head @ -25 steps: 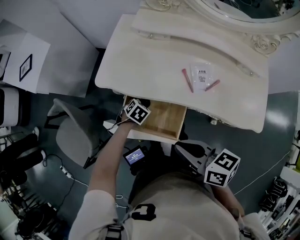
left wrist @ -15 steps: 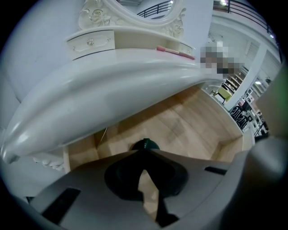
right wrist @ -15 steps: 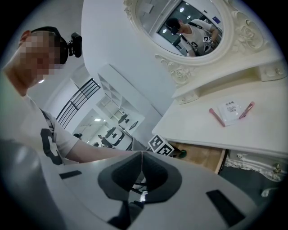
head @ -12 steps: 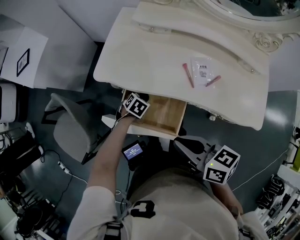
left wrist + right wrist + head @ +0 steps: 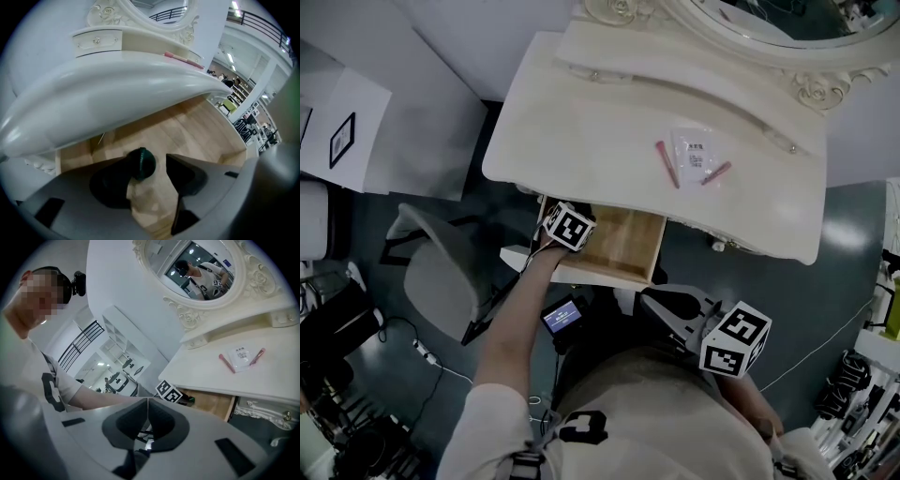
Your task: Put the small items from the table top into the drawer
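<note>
since a second ago our left gripper (image 5: 157,161) has gone from clamped to opening. the small dark green round item (image 5: 141,163) sits between its jaws, against the left one, over the pale wooden drawer (image 5: 197,131) floor. a long thin pink stick (image 5: 665,163), lying lengthwise away from us, a clear plastic packet (image 5: 693,154) and a shorter pink stick (image 5: 716,172) wait up-right on the cream table top (image 5: 581,122), nearer our closed right gripper (image 5: 147,405).

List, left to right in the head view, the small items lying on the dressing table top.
longer pink stick → clear packet → shorter pink stick
</note>
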The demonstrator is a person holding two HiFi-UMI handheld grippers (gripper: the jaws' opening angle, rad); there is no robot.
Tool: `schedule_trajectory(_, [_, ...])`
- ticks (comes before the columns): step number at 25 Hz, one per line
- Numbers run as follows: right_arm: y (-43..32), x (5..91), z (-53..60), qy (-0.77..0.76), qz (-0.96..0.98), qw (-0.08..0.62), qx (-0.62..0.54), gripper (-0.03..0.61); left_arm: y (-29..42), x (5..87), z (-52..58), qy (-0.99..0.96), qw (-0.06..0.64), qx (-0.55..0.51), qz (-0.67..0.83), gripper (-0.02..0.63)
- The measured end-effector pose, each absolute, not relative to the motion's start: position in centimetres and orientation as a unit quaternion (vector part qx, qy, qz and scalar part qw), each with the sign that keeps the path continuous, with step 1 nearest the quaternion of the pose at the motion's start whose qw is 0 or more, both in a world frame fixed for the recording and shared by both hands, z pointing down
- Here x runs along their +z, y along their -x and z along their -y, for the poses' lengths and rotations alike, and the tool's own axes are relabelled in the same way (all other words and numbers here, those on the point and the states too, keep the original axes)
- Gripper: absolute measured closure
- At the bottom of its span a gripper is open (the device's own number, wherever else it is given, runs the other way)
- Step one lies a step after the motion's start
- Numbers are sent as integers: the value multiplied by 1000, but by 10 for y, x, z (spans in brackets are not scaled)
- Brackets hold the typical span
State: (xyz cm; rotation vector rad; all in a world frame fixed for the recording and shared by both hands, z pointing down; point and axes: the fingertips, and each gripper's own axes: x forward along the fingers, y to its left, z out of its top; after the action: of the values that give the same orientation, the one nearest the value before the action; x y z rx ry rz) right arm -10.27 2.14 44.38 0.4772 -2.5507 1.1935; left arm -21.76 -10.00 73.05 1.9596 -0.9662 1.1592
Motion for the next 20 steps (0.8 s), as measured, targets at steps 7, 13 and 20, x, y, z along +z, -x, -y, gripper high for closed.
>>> schedule_trajectory(7, [109, 439, -24, -165, 889, 135, 405, 549, 217, 714, 100, -759, 314, 431, 373, 329])
schedule_trajectory(13, [112, 435, -24, -175, 892, 130, 396, 549, 218, 698, 95, -772, 291, 436, 361, 330])
schedule_trajectory(20, [118, 424, -25, -178, 902, 129, 370, 549, 221, 673, 93, -786, 281, 404, 374, 330])
